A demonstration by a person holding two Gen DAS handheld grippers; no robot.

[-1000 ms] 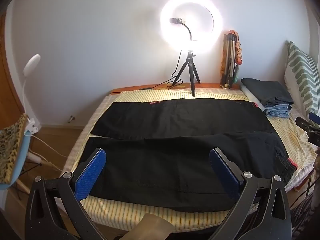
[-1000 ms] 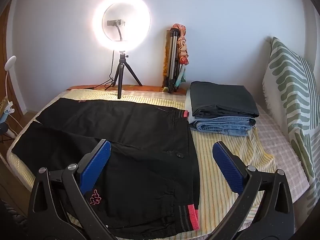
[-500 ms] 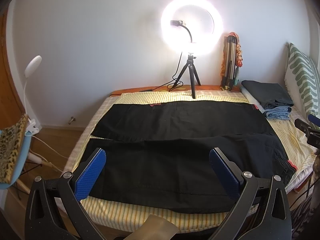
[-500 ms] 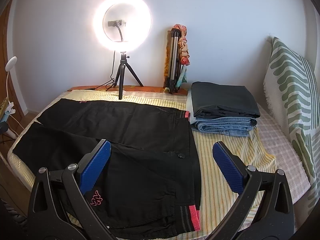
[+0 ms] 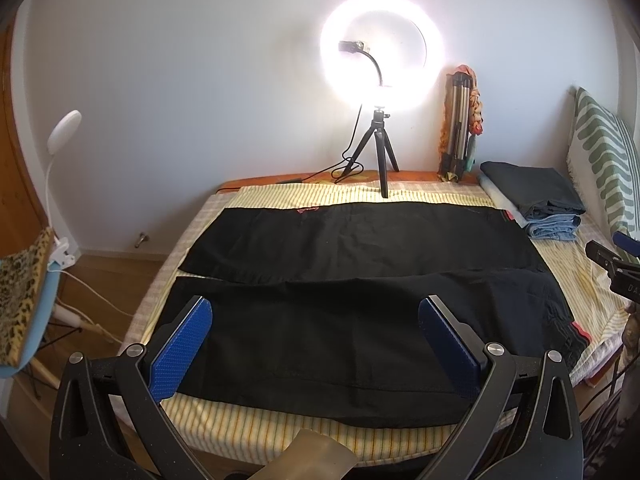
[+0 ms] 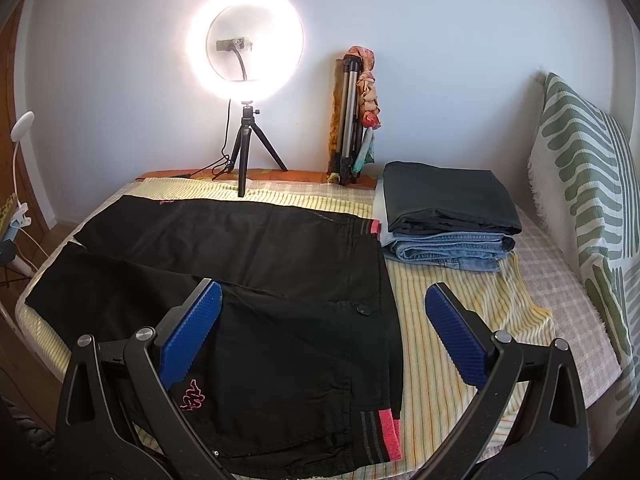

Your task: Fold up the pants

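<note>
Black pants [image 5: 352, 280] lie spread flat on the bed, both legs side by side running left, the waistband with its pink stripe [image 6: 384, 436] at the right. My left gripper [image 5: 316, 320] hovers open above the near leg, nothing between its blue pads [image 5: 180, 352]. My right gripper [image 6: 322, 312] is open too, above the waist end of the pants [image 6: 256, 280], near the pink logo [image 6: 191, 394]. The tip of the right gripper [image 5: 612, 260] shows at the right edge of the left wrist view.
A stack of folded dark trousers and jeans [image 6: 448, 216] sits at the back right beside a green-patterned pillow [image 6: 588, 208]. A lit ring light on a tripod [image 5: 380, 80] and a folded tripod [image 5: 460, 120] stand against the wall. The striped bedspread [image 6: 460, 304] is bare right of the waistband.
Both grippers have drawn back and risen slightly, so the bed looks a little farther away. The pants have not moved and both grippers stay open.
</note>
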